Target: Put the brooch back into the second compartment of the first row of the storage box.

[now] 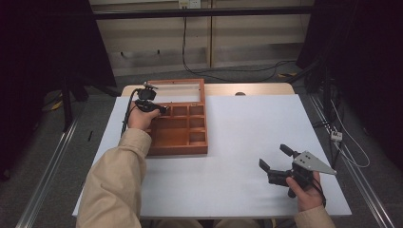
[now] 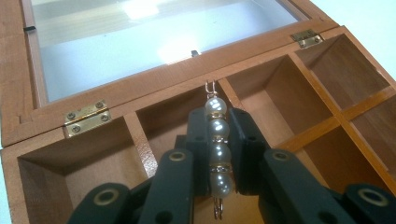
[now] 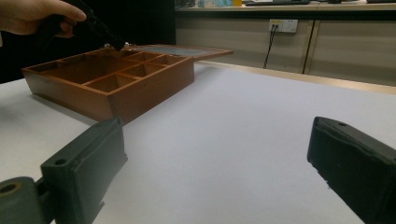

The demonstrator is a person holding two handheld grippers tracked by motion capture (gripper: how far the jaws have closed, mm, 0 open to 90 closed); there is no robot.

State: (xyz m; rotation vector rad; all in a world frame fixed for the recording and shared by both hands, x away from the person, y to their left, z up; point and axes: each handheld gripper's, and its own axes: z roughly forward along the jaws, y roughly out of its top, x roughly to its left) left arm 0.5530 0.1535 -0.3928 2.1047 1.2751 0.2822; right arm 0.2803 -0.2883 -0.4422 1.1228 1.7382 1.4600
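Observation:
A brown wooden box (image 1: 180,142) with several compartments lies open on the white table, its glass lid (image 1: 176,91) folded flat behind it. My left gripper (image 1: 164,109) hangs over the box's back row, shut on a short string of pearl beads (image 2: 217,140) with small metal hooks at both ends. The beads stand lengthwise between the jaws, above a back middle compartment (image 2: 168,121). My right gripper (image 1: 275,157) rests low at the table's front right, open, with nothing between its fingers (image 3: 88,161). The box (image 3: 112,79) lies ahead of it to the left.
The white table (image 1: 237,133) stretches bare between the box and the right gripper. Brass hinges (image 2: 87,117) join lid and box. Cables trail on the floor behind the table, and dark stands flank both sides.

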